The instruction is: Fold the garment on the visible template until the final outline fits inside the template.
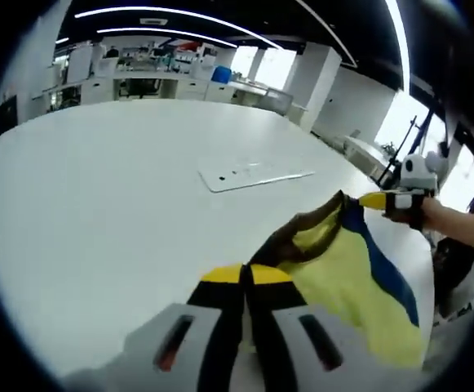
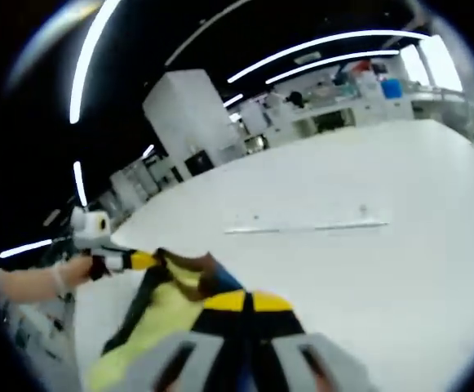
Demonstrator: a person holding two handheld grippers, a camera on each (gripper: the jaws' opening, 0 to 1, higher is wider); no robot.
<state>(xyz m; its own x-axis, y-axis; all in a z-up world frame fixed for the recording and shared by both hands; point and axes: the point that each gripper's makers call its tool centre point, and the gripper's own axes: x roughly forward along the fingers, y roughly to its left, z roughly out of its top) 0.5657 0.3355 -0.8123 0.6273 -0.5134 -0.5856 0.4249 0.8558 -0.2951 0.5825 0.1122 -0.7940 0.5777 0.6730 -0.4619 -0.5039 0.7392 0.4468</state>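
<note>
Left gripper view: both grippers, left gripper (image 1: 242,276) and right gripper (image 1: 375,199), pinch the garment (image 1: 343,278) stretched between them; the template (image 1: 253,174) lies beyond on the tabletop (image 1: 98,204).

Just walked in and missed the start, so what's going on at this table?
A person is holding a yellow, blue and brown garment with two handheld grippers. The left gripper and the right gripper are both shut on its fabric, lifting it over the white table. The flat clear template lies beyond it, bare. No folding shows yet.

bare table (image 1: 98,188), flat template (image 1: 249,174) ahead
</note>
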